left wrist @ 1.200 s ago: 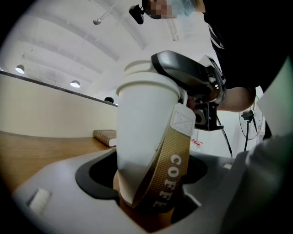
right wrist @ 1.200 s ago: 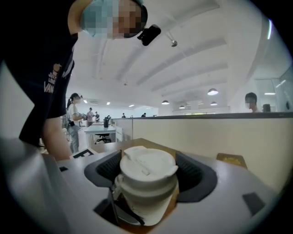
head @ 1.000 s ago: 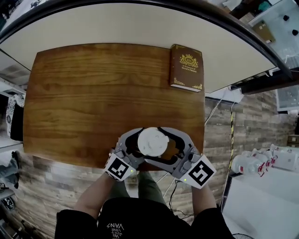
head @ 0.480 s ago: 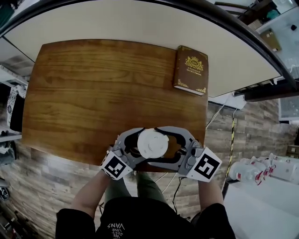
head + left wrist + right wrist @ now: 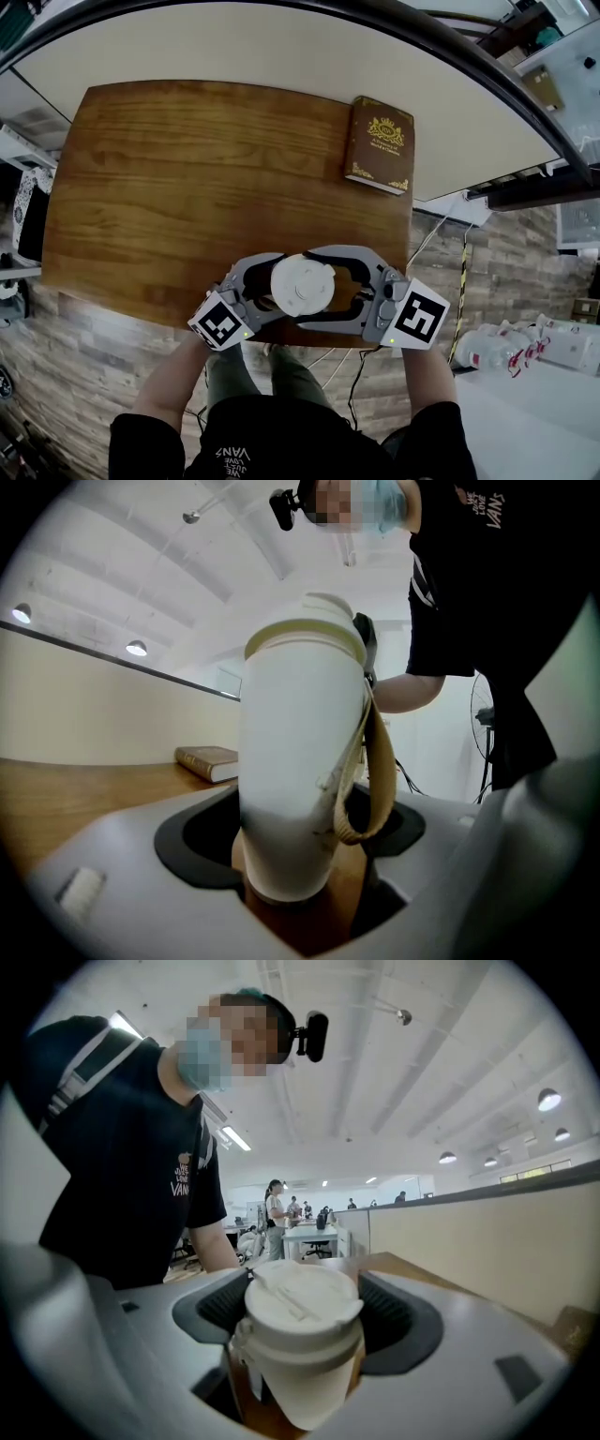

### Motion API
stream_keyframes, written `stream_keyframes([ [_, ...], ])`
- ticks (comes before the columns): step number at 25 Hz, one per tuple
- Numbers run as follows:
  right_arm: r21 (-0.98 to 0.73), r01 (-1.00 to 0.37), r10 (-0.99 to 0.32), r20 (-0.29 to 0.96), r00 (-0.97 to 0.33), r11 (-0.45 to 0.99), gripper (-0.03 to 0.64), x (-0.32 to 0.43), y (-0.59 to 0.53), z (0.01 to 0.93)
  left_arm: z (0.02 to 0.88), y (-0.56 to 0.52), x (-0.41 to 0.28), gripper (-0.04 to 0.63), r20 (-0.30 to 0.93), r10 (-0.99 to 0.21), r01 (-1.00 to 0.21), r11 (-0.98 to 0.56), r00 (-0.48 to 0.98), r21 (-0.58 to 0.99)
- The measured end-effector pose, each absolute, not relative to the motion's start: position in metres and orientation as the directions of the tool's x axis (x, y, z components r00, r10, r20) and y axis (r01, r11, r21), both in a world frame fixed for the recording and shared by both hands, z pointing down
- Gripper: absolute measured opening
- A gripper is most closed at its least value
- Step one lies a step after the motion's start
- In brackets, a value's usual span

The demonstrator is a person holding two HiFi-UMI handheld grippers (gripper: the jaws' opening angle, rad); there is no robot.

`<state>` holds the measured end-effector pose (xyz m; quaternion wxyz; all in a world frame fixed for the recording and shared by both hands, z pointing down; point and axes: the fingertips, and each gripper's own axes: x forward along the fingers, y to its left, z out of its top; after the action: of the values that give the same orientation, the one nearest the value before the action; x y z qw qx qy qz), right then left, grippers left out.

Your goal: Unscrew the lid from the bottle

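Wooden table (image 5: 169, 187), seen from steeply above. White bottle (image 5: 300, 761) stands upright at the near edge, right of the middle and directly in front of the person. The round white lid (image 5: 302, 284) is on top and faces up at the head camera. Both tools close in on the bottle from the near side, marker cubes toward the person. Left gripper (image 5: 295, 850): jaws spread wide but clamped on the lower body of the bottle, with the dark curved pads (image 5: 192, 841) hugging its sides. A tan strap (image 5: 380, 761) hangs in a loop down the bottle's right flank, in front of the right pad. A tan band rings the shoulder just under the lid. Right gripper (image 5: 302, 1326): higher up, jaws closed on the lid, ribbed black pads (image 5: 403, 1321) touching it on both sides. The lid sits on the neck, not yet off. Brown book (image 5: 379, 144) with gold ornament lies flat at the far right corner, well apart from the bottle. Cream partition runs behind the table
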<state>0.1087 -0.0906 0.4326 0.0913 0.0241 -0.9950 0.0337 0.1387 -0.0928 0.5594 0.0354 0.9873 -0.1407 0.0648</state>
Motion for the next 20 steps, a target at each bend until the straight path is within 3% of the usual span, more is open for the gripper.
stream_keyframes([
  [9, -0.115, -0.214, -0.208, 0.06, -0.976, 0.97, 0.334, 0.121, -0.097, 0.407, 0.562, -0.092, 0.14, 0.365, 0.16, -0.282, -0.295, -0.953, 0.946, 0.068],
  [20, -0.186, -0.296, -0.316, -0.085, -0.945, 0.937, 0.334, 0.136, -0.098, 0.369, 0.568, -0.092, 0.137, 0.367, 0.189, -0.304, -0.326, -0.941, 0.934, 0.096],
])
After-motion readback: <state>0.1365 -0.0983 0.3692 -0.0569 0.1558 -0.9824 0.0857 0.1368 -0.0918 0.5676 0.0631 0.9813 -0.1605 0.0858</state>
